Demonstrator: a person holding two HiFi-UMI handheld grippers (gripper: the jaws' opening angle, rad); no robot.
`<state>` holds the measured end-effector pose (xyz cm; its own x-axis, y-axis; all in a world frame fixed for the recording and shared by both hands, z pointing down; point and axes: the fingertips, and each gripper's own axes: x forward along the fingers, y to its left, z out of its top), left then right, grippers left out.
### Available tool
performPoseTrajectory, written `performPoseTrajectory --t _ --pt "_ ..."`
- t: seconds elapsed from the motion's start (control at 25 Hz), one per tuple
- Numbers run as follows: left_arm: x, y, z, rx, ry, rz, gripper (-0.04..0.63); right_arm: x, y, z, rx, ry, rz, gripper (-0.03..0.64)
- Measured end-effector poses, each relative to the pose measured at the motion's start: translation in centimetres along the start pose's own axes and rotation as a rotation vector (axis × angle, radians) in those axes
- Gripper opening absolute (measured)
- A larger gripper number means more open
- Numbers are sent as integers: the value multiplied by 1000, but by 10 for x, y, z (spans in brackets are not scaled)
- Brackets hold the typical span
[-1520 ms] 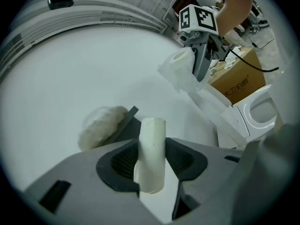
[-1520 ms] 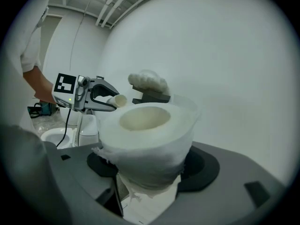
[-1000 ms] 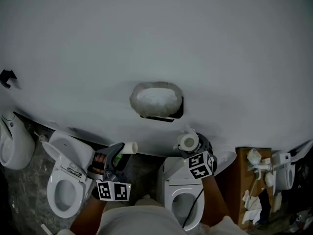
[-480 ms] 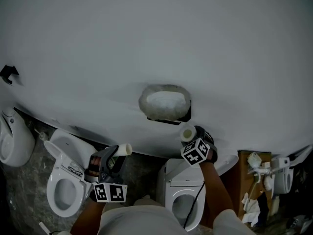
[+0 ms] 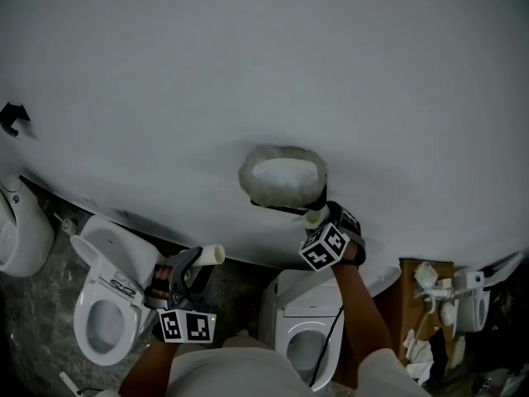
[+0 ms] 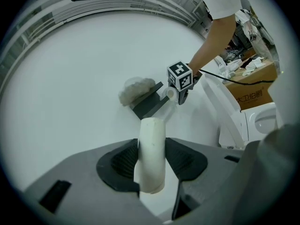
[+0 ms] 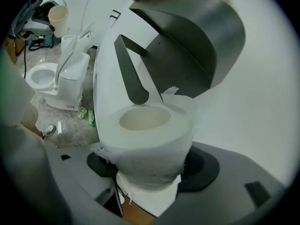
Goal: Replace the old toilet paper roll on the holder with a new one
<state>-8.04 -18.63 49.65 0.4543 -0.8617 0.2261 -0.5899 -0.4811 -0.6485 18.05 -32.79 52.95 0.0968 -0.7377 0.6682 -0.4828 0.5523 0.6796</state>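
Nearest, 2 grippers, one per hand. L gripper (image 6: 152,165) had its jaws clamped on 1 bare cardboard tube (image 6: 151,142). The tube poked out fwd past the pads and was held low, well left of the holder. R gripper (image 7: 149,168) was clamped on 1 full roll (image 7: 147,135), core hole facing the holder, w/ a loose sheet hanging under it.

The roll sat right below the holder (image 7: 197,41), not yet on the arm (image 7: 131,76). The arm's tip was just over the core hole; couldn't tell if they touched.

Only 1 holder, grey metal hood, fixed on the white wall (image 5: 248,73), w/ 1 white fluffy lump (image 5: 281,176) on top.

Further off, down on the floor (image 5: 37,337), were 2 toilets w/ bowls open. One was at left (image 5: 103,308), one mid (image 5: 306,329) under the R forearm; couldn't see what was in the bowls. More white fixtures showed at both edges, too cut off to count. Far right stood 1 brown box (image 6: 255,86) w/ white odds & ends piled on top, too small to name.
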Motion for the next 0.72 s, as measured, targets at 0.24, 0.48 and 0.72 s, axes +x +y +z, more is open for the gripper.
performPoseTrajectory --t 0.24,0.48,0.72 --pt "0 6 -8 -10 3 3 184 0 0 2 -6 0 -41 333" --pt "0 6 -11 -16 5 -11 184 2 -1 16 -42 5 -48 333" --pt "-1 8 -19 -18 13 -19 184 -6 10 27 -50 -34 -94 333"
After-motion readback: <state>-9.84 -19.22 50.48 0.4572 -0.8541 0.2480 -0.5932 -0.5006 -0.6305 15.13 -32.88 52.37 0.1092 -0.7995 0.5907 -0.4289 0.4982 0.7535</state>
